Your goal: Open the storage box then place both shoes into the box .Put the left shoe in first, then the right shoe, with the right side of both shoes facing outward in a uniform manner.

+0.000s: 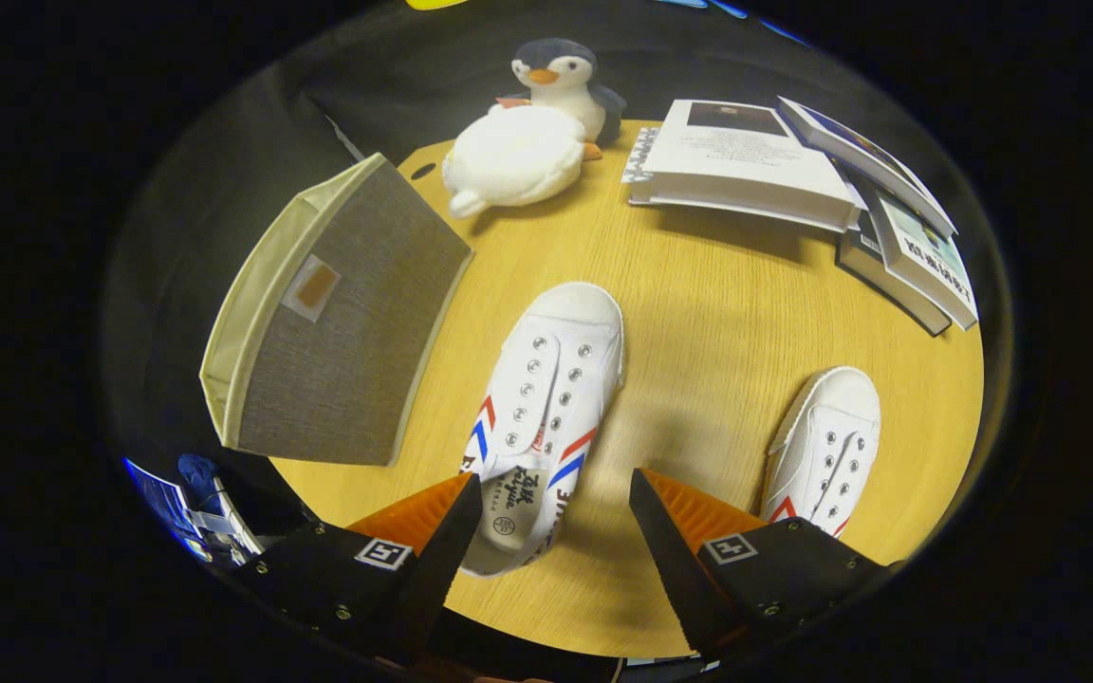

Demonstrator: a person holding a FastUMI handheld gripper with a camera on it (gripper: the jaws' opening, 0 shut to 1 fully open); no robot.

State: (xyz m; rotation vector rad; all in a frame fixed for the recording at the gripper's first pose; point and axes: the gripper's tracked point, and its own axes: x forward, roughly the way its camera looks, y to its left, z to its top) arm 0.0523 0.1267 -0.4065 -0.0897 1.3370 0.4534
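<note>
The gripper (554,517) is hovering, jaws spread; the near shoe (542,417) lying partly between them is probably light and pliable; grasp its heel collar.

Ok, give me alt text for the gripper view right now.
The gripper hangs open above a wooden table, its fingers straddling the heel of one white shoe; a second shoe lies apart. A grey fabric storage box sits beside them, a plush penguin and books beyond.

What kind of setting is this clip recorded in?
Probably a staged home desk in a booth: a wooden table with stacked books, a plush penguin and a fabric storage box. The gripper is open.
</note>
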